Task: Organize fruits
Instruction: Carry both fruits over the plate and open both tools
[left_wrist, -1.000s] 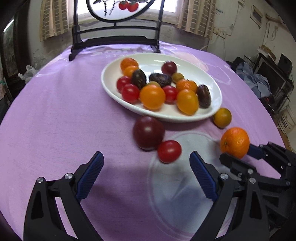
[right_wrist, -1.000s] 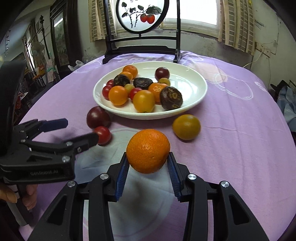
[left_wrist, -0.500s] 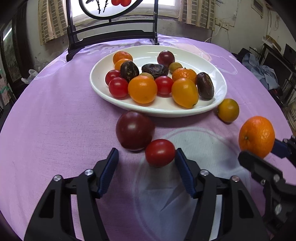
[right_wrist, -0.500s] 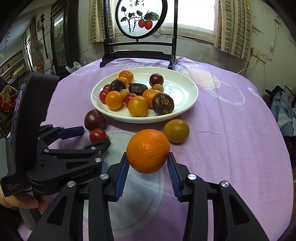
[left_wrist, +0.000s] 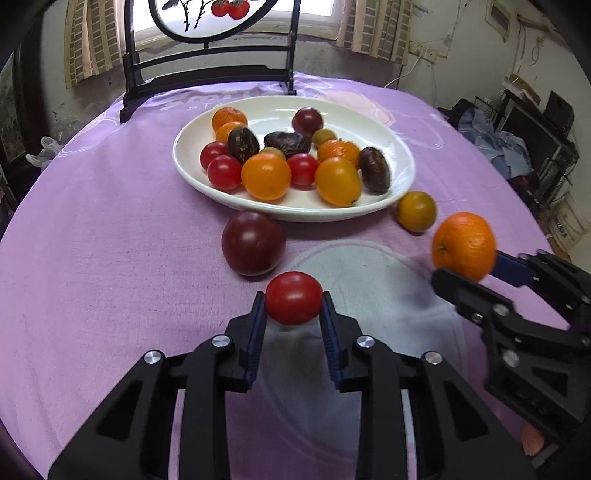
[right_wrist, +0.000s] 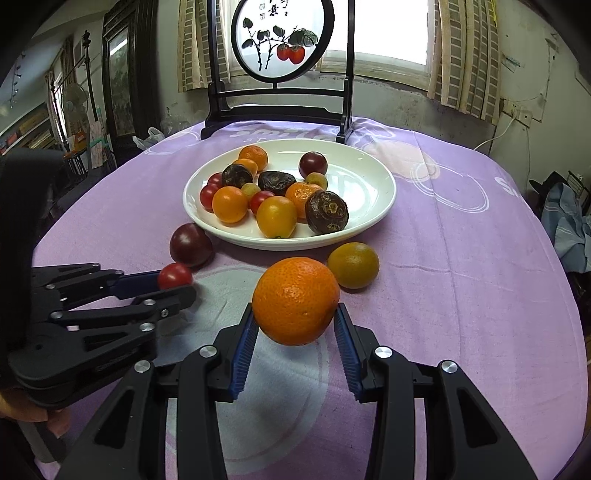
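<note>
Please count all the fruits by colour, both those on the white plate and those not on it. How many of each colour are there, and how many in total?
bright red fruits: 4
dark purple-red smooth fruits: 2
dark brown wrinkled fruits: 3
orange fruits: 6
yellow-green fruits: 3
Total: 18

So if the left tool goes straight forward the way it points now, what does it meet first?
Probably the large dark purple tomato on the purple tablecloth, just ahead and slightly left of the small red tomato held in the left tool. Behind it stands the white oval plate. Depth is uncertain.
</note>
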